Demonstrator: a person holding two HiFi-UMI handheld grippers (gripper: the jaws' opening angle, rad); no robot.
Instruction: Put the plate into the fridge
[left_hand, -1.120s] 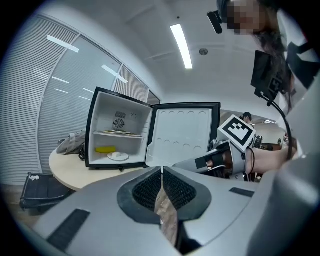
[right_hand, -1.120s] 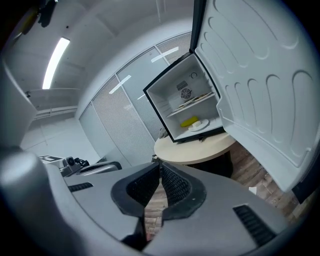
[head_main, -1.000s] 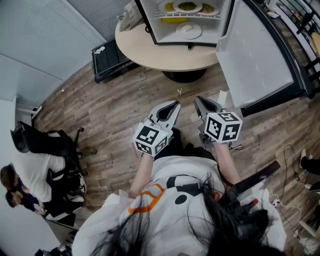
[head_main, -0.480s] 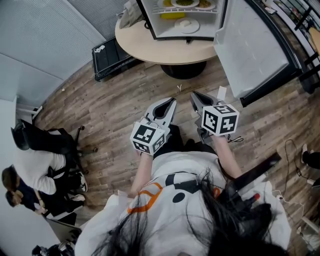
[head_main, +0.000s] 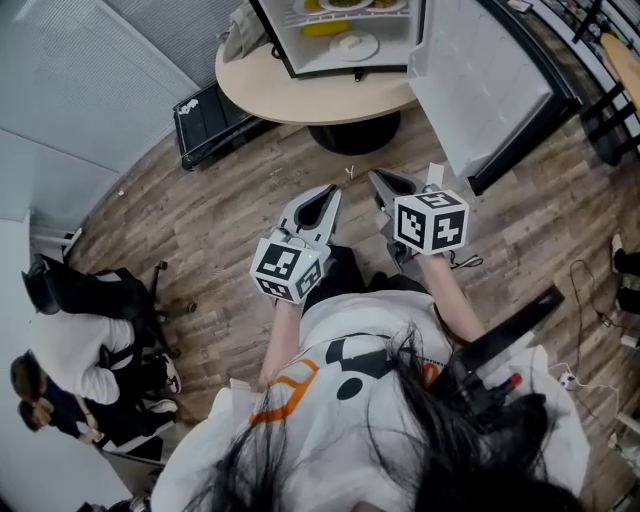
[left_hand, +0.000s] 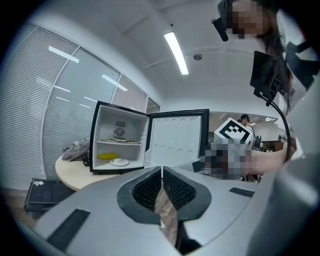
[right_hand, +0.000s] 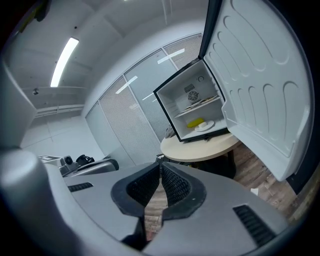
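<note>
Left tool (left_hand: 162, 169): jaws fully together, nothing between them. Right tool (right_hand: 160, 162): same, closed and empty. Both are held close in front of the body over the wood floor (head_main: 230, 210), well apart from the desk (head_main: 300, 95).

The fridge (left_hand: 105, 125) stands on the desk with its door (left_hand: 175, 140) swung wide. A white plate (left_hand: 119, 161) lies on the fridge's bottom, just beside a yellow item (left_hand: 106, 156). There are more dishes on the upper shelf (left_hand: 120, 141).

My read: the plate looks placed, so what's left, if anything, is the door.
- Keep the right tool closed and use its flat outer side on the door's free edge.
- Swing slowly – the fridge sits loose on the desk and may slide if shoved.
- Check first that the plate's rim clears the door's inner moulding.

Unclear:
- The head view cuts off the fridge top and most of the upper shelf.
- I can't tell which dish is the task's plate – the bottom one is my guess.
- The yellow item is too small to identify.
- The door hinge side isn't visible.
</note>
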